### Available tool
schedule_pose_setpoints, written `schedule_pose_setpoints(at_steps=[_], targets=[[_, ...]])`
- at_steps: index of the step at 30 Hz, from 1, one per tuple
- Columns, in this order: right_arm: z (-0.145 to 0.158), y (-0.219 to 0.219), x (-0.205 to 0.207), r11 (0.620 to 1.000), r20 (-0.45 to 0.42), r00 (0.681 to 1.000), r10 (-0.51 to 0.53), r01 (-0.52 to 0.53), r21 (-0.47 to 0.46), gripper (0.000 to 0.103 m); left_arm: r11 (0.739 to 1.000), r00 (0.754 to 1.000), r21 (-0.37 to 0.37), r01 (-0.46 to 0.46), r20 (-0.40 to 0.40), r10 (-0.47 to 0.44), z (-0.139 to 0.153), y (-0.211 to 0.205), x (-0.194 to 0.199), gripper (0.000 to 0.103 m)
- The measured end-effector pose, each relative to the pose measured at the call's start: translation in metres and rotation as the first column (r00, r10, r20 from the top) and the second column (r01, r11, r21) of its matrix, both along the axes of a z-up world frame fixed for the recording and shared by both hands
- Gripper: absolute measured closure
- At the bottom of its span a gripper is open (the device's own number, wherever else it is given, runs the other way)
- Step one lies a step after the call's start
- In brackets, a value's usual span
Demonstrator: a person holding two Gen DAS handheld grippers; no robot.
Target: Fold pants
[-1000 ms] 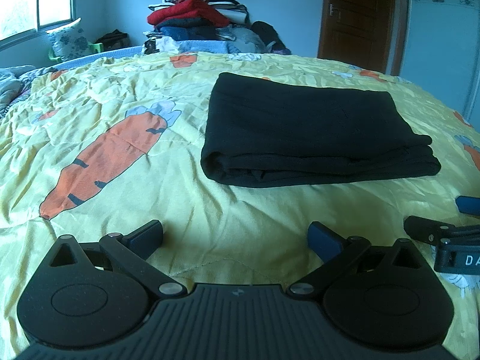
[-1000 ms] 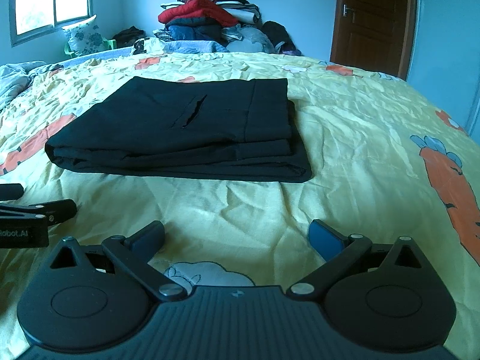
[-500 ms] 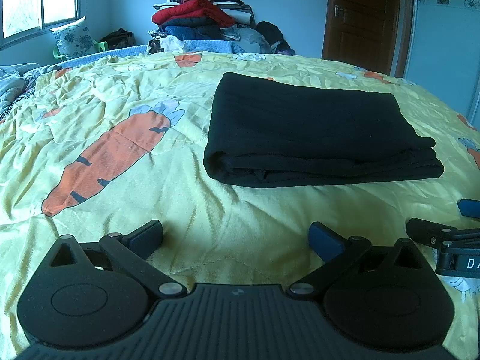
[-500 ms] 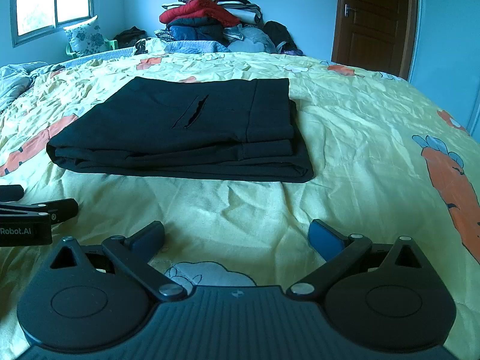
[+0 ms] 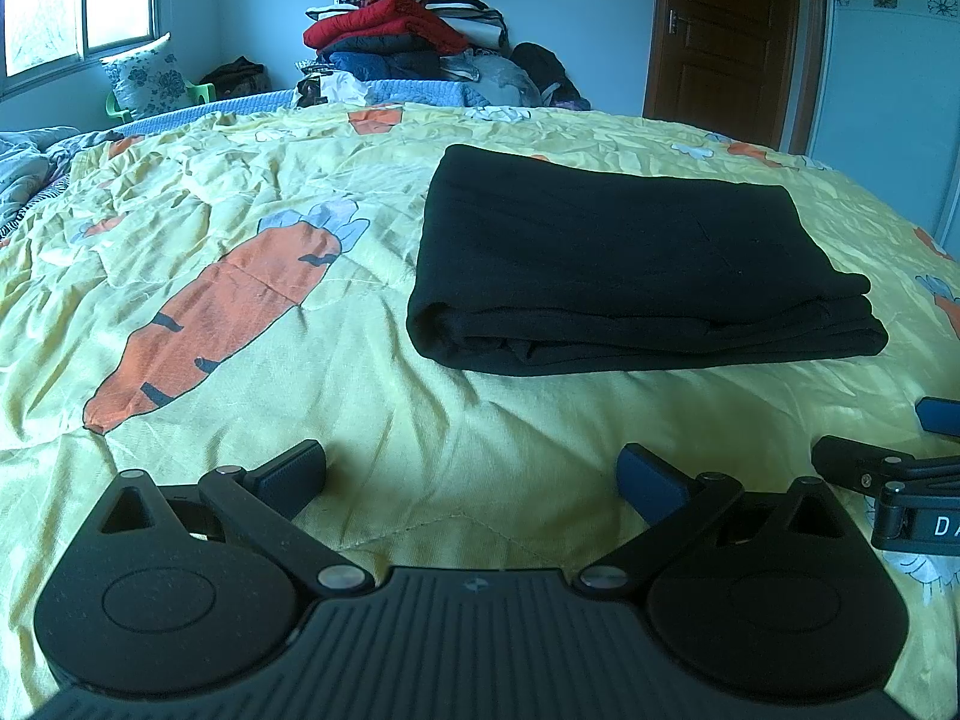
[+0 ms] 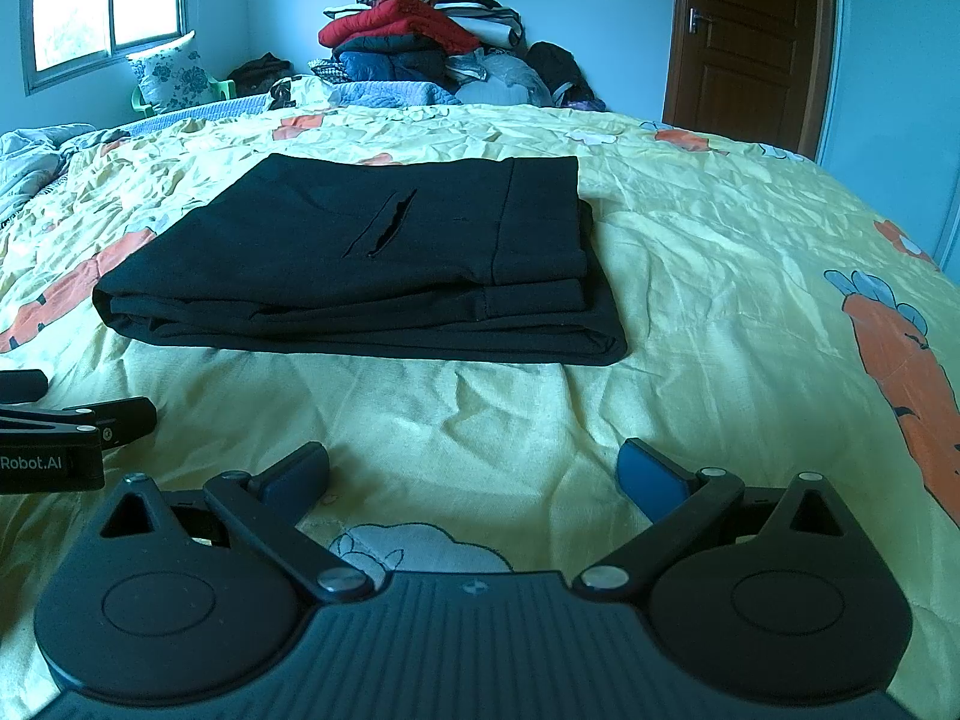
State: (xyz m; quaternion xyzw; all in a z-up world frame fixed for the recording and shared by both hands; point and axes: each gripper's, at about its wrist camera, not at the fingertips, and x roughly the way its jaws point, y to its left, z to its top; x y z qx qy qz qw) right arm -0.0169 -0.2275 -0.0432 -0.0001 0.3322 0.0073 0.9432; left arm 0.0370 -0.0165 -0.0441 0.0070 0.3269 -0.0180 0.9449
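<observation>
Bare quilt (image 5: 468,420) before pants (image 5: 624,264); far clothes pile (image 6: 420,42) seemingly clear.

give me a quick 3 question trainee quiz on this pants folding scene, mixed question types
1. True or false: the left gripper is shut on the black pants.
2. Multiple choice: the pants lie on A) a wooden floor, B) a yellow carrot-print bedspread, C) a chair.
3. Fill in: the pile of clothes at the far end of the bed has a ____ garment near its top.

Key:
1. False. Both the left gripper and the right gripper are open, with fingers spread, short of the folded pants.
2. B
3. red
</observation>
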Motion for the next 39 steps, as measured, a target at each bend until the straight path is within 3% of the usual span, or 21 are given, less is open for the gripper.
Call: schedule_pose_setpoints(at_steps=[39], targets=[[0.0000, -0.0005, 0.0001, 1.000, 0.000, 1.000, 0.000, 0.000, 0.000, 0.000, 1.000, 1.000, 0.009, -0.014, 0.000, 0.014, 0.0003, -0.0003, -0.0004, 0.000]])
